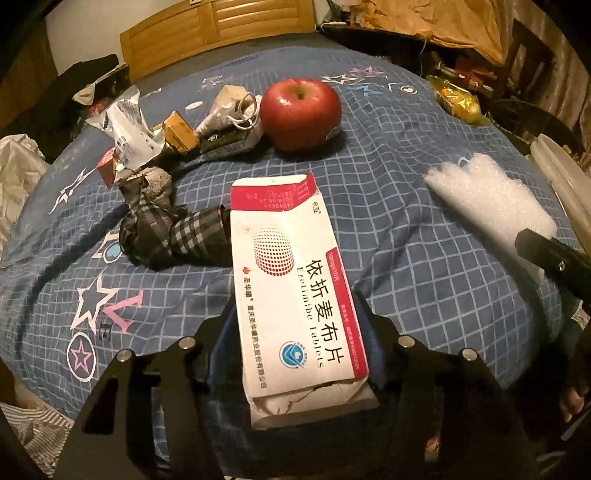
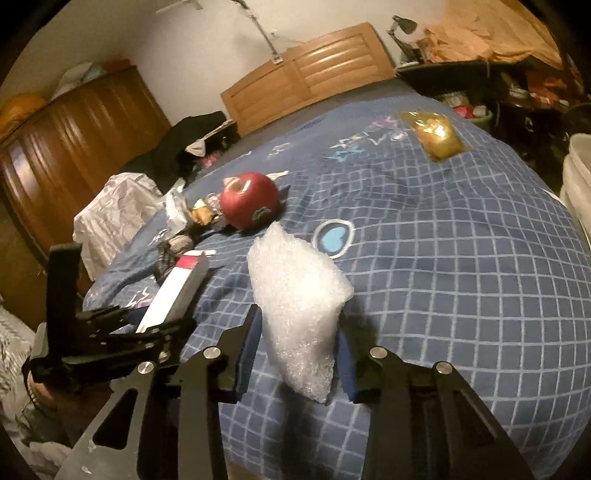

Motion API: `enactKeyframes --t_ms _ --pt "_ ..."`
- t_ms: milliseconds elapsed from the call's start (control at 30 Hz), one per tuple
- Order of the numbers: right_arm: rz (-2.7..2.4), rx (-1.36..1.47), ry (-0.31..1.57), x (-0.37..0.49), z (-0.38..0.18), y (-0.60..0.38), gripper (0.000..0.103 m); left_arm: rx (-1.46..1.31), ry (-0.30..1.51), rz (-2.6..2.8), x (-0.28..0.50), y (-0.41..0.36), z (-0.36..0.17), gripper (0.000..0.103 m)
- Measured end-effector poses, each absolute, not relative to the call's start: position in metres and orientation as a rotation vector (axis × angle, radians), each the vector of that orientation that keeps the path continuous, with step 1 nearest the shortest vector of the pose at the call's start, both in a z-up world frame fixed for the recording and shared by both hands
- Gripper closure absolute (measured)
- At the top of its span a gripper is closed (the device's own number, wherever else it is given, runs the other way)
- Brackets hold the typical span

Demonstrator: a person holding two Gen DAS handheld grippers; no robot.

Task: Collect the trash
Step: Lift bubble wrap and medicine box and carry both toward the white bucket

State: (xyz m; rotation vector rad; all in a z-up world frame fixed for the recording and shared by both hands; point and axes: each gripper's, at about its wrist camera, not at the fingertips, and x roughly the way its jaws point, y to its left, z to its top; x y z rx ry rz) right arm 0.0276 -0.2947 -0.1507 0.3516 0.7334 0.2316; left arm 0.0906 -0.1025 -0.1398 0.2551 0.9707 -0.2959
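A white and red medicine box (image 1: 295,280) lies lengthwise between the fingers of my left gripper (image 1: 295,306), which is shut on its sides. From the right wrist view the box (image 2: 177,288) tilts up off the blue checked bed cover (image 2: 443,295), held by the left gripper (image 2: 162,326). My right gripper (image 2: 298,321) is shut on a crumpled piece of white bubble wrap (image 2: 295,306), and its pads press both sides. The bubble wrap (image 1: 487,195) also shows at the right of the left wrist view, with one right gripper finger (image 1: 546,254) on it.
A red apple (image 1: 300,110) sits mid-bed beside a pile of wrappers and small packets (image 1: 136,125). A folded plaid umbrella (image 1: 166,232) lies left of the box. A yellow snack bag (image 2: 437,134) lies far right. A wooden headboard (image 1: 218,33) stands behind, and white tubs (image 2: 580,177) stand at the right.
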Motion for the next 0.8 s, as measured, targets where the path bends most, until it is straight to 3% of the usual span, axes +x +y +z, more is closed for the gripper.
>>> enactKeyframes --t_ms 167,800 --pt "0.233 0.321 0.716 0.022 -0.144 -0.286 0.065 0.224 0.96 -0.307 0.085 -0.097 -0.136 0.054" --pt "0.07 0.213 0.587 -0.013 -0.075 -0.299 0.066 0.324 0.661 -0.303 0.07 -0.154 -0.045 0.054"
